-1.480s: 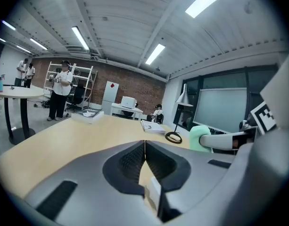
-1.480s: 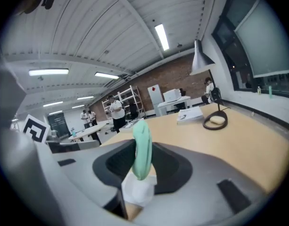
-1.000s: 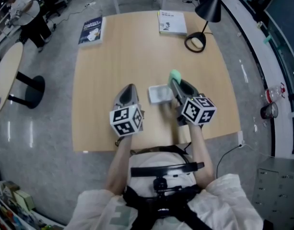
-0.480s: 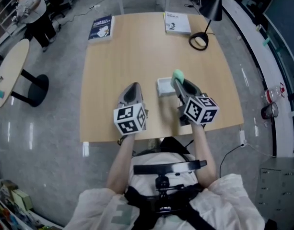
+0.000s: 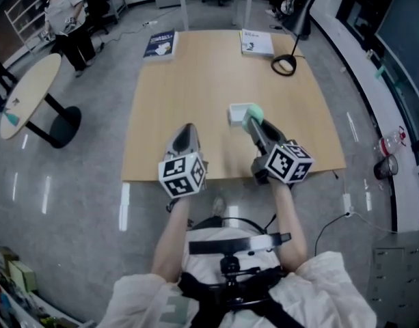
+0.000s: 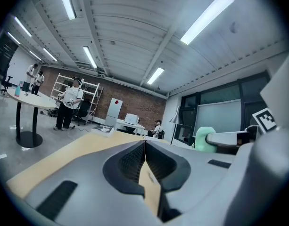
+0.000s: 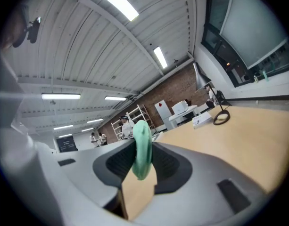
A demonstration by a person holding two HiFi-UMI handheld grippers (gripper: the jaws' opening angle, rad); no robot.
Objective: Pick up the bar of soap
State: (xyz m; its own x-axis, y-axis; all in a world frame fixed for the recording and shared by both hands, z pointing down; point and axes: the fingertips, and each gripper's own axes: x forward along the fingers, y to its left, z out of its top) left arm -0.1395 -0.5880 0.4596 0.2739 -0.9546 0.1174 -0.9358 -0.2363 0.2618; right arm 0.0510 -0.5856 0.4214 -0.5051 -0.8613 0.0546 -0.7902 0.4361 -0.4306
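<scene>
The right gripper [image 5: 254,123] has its 2 fingers [image 7: 167,162] clamped on the bar of soap [image 7: 142,147]. The bar's broad faces sit against the ribbed dark pads, 1 on each side. In the right gripper view the soap sits at the very tips of the fingers; its upper half rises above them and its lower end hangs into the gap, with pale wood showing beneath it.

The soap is a pale mint-green bar with rounded edges and a smooth, matte skin, and it is seen here edge-on as a narrow oval. Its long axis runs up and down, with the top leaning slightly toward the left of that view.

The left gripper [image 5: 187,132] holds nothing. Its fingers [image 6: 127,162] are pressed together along a thin seam.

From the head view the soap is a small green lump at the front of the right gripper. It is over the wooden worktop [image 5: 195,87], just beside the right edge of a small whitish tray [image 5: 235,113].

Farther across the worktop, a black desk lamp [image 5: 286,63] stands near the far right corner. 2 books lie along the far edge, 1 dark [image 5: 160,44] and 1 light [image 5: 257,42].
</scene>
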